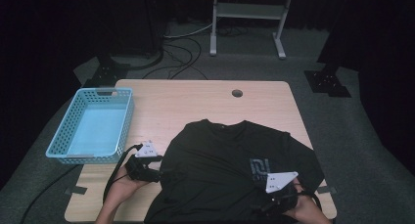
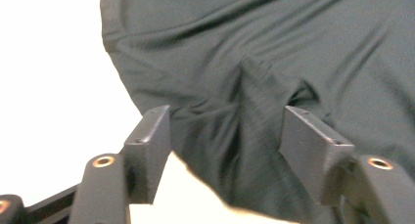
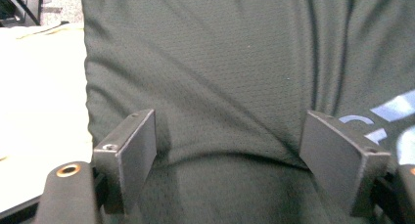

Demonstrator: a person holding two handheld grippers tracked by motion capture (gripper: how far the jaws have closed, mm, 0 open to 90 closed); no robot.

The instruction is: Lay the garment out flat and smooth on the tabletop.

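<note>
A dark T-shirt (image 1: 230,155) with a pale chest print lies flat on the wooden table (image 1: 195,97), neck toward the far side. My left gripper (image 1: 164,175) is at the shirt's left edge. In the left gripper view, the left gripper (image 2: 225,131) has its jaws apart, with a raised fold of the shirt (image 2: 274,48) between them. My right gripper (image 1: 266,207) sits over the shirt's lower right, near the print. Seen in the right gripper view, this right gripper (image 3: 227,136) stands open, its jaws wide either side of flat shirt cloth (image 3: 220,62).
A light blue perforated basket (image 1: 73,158) stands at the table's left edge. A round hole (image 1: 237,93) is in the tabletop near the far edge. Cables and a white metal stand (image 1: 247,11) are on the floor beyond.
</note>
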